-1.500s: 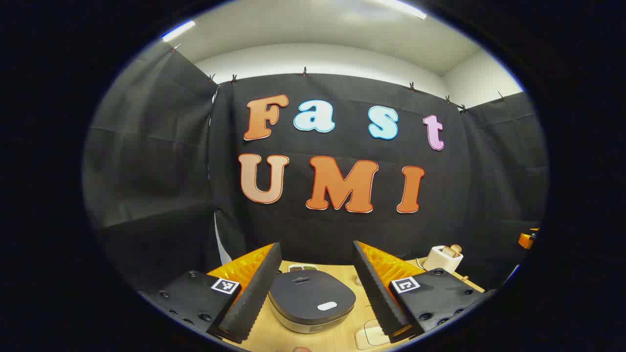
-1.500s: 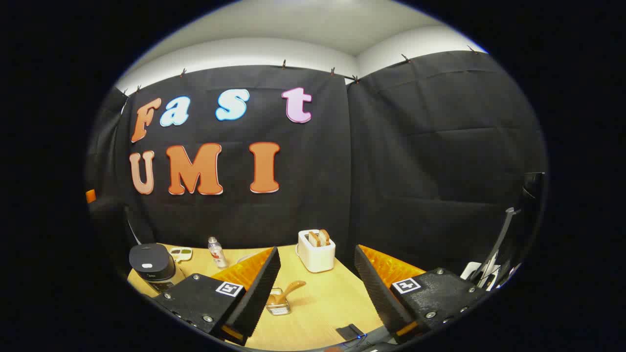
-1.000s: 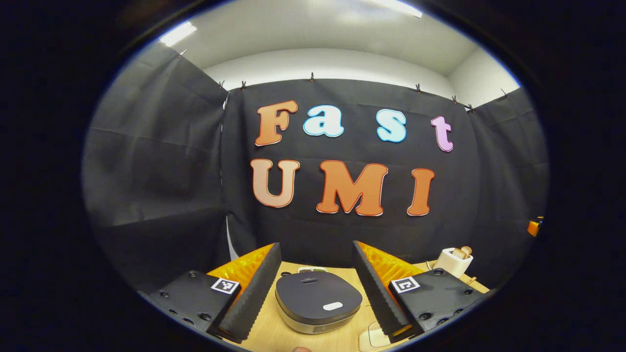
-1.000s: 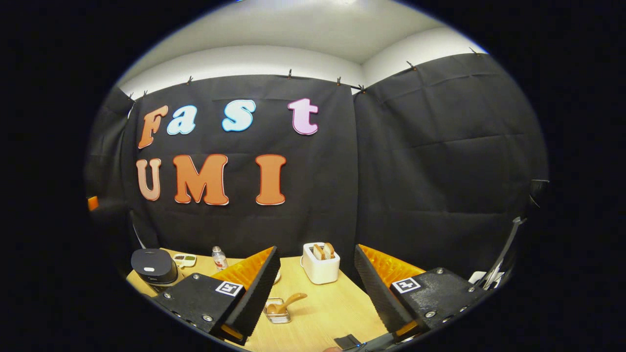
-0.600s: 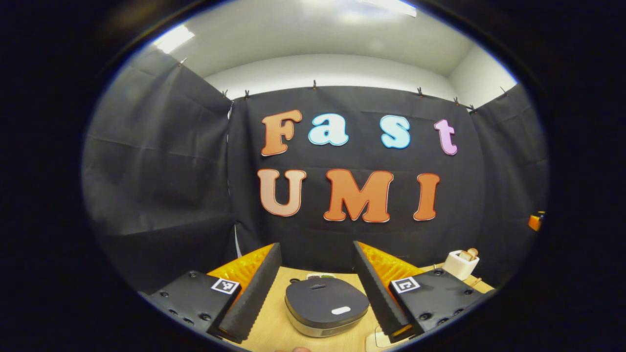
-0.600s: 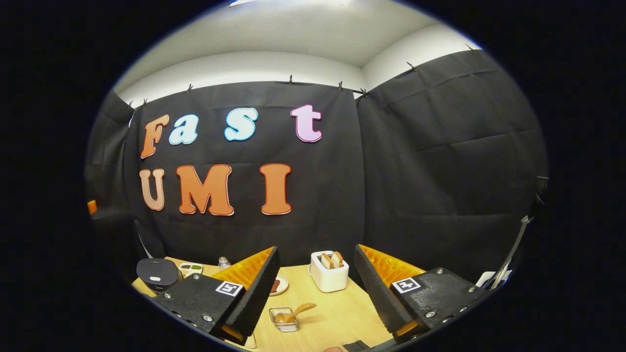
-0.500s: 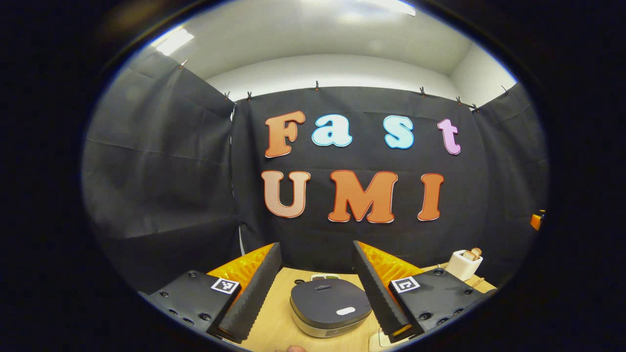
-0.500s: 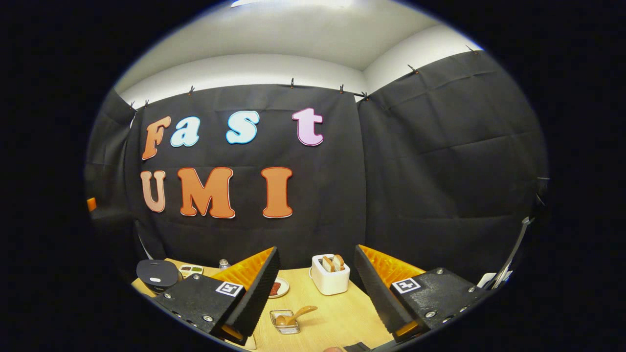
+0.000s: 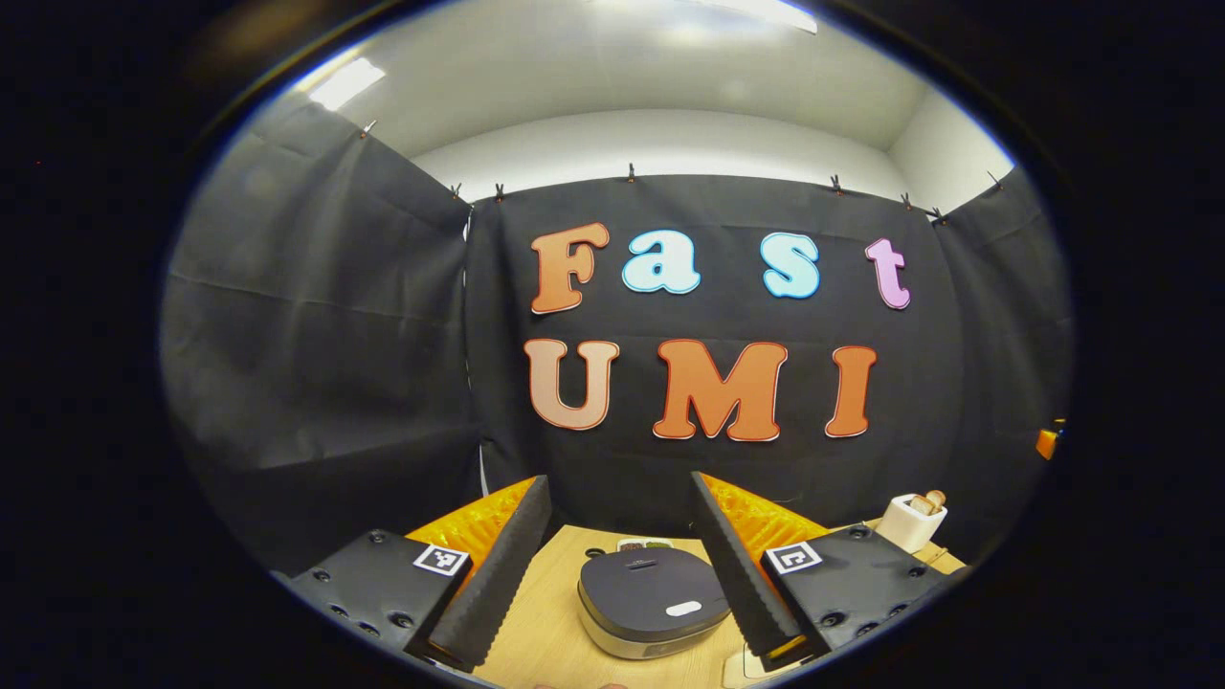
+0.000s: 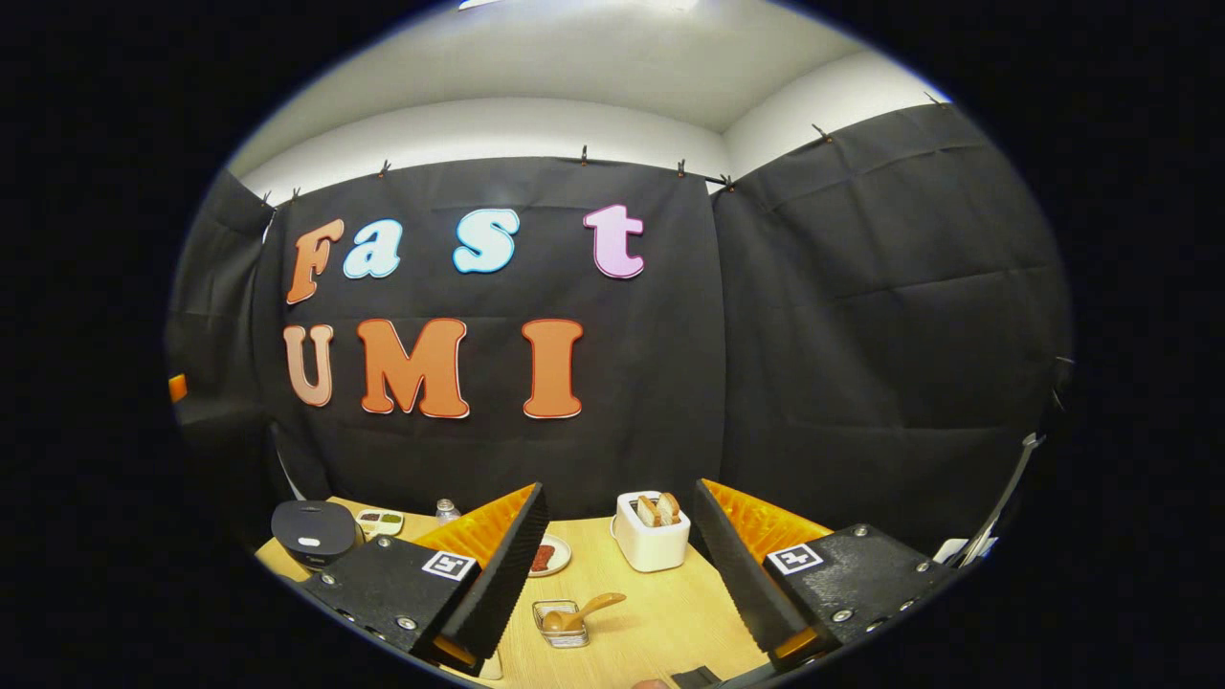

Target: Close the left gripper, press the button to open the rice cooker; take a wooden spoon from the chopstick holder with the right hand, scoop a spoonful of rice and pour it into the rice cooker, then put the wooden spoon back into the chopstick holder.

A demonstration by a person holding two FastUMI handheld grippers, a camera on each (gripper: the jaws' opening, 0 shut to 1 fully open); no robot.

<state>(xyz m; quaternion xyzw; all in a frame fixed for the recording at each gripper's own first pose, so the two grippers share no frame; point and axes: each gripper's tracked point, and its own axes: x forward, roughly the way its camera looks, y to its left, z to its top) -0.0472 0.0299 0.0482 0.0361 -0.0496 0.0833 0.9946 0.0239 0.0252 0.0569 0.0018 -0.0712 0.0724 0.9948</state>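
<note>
The rice cooker (image 9: 651,598) stands on the wooden table (image 9: 545,622) with its dark lid down and a pale button (image 9: 683,609) near the front. It sits low between the fingers of my left gripper (image 9: 618,488), nearer the right finger; that gripper is open, holds nothing, and hangs back from the cooker. In the right gripper view the cooker (image 10: 316,531) is at the far left. A wooden spoon (image 10: 586,609) leans in a small metal holder (image 10: 563,622) on the table, just ahead of my right gripper (image 10: 619,493), which is open with nothing in it.
A white toaster (image 10: 653,538) with bread slices stands at the back of the table (image 10: 660,612); the toaster (image 9: 914,520) also appears far right in the left gripper view. A small plate (image 10: 548,556), a bottle (image 10: 445,510) and a compartment dish (image 10: 380,522) lie toward the cooker.
In the left gripper view the cooker has drifted right and looks smaller. In the right gripper view the spoon, holder and toaster have slid right. Both grippers stay open.
</note>
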